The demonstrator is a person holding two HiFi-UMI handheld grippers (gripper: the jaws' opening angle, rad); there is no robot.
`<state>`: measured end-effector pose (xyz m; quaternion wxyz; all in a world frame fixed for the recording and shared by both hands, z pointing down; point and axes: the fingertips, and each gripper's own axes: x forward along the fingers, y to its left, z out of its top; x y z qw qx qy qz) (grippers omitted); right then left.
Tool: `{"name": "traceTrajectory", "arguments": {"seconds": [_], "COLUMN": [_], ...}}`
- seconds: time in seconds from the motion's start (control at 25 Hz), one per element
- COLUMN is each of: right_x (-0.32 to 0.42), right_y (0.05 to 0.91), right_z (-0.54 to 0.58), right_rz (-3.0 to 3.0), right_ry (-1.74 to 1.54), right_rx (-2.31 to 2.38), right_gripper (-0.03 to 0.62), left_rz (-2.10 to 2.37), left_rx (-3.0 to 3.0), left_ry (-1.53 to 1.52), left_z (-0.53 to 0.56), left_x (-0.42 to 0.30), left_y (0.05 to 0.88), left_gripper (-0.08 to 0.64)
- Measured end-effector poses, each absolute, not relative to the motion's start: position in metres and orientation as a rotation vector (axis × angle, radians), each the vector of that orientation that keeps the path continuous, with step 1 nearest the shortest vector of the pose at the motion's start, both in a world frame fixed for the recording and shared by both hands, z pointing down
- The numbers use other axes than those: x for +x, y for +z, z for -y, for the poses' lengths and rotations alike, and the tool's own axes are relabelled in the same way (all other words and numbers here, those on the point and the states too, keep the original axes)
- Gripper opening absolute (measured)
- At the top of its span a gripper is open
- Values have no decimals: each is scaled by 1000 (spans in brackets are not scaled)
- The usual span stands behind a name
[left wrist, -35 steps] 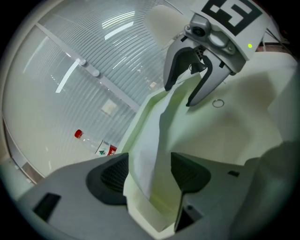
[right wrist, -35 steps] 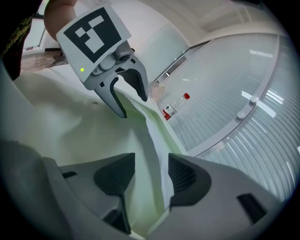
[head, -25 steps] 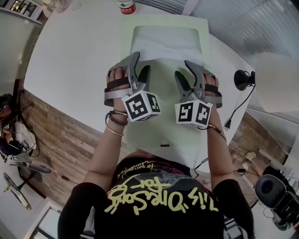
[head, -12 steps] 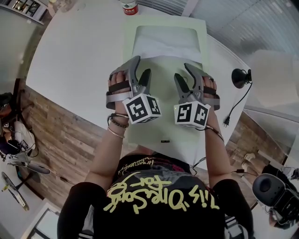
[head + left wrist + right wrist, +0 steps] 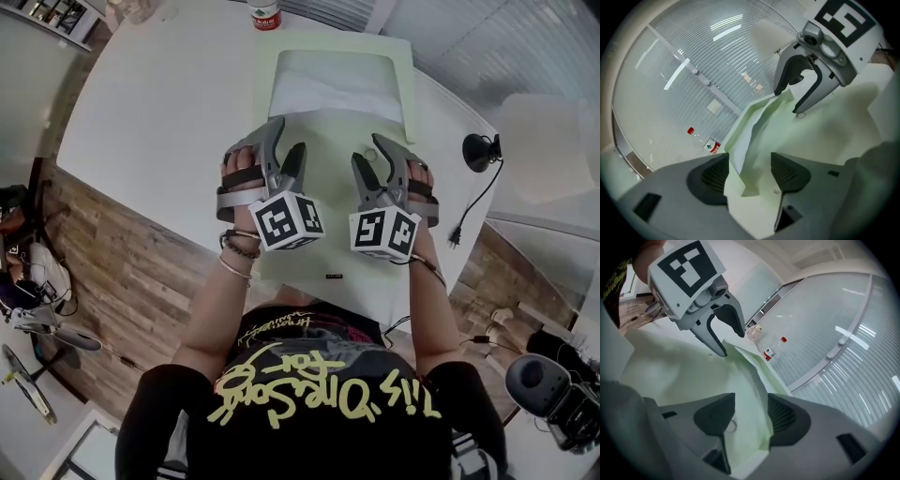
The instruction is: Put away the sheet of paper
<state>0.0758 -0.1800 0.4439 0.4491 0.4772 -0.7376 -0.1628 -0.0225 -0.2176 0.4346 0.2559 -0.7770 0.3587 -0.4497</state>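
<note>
A large pale green sheet of paper (image 5: 333,202) lies on the white table (image 5: 159,112). Its far part is folded over and shows white (image 5: 330,86). My left gripper (image 5: 286,142) and right gripper (image 5: 370,152) hover side by side over the sheet's middle, just short of the fold. Both are open. In the left gripper view the folded edge (image 5: 750,136) runs between the left gripper's (image 5: 749,174) spread jaws, brushing the left pad. In the right gripper view the sheet (image 5: 745,380) lies between the right gripper's (image 5: 750,417) jaws, against the right pad.
A bottle (image 5: 264,14) with a red label stands at the table's far edge, beyond the sheet. A black round base (image 5: 480,150) with a cable sits at the right edge. Wooden floor lies left of the table.
Both grippers have drawn back a little toward the person, away from the white folded part. The sheet has stayed in place.
</note>
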Motion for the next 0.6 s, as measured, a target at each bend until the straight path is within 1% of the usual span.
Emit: {"name": "traceTrajectory", "arguments": {"seconds": [0.6], "right_x": [62], "right_y": [433], "right_z": [147], "right_rz": [1822], "right_ry": [-381], "right_rx": [1242], "right_gripper": [209], "left_rz": [-996], "left_rx": [-2207], "left_ry": [-1162], "left_z": [187], "left_x": [-38], "left_y": [427], "left_gripper": [275]}}
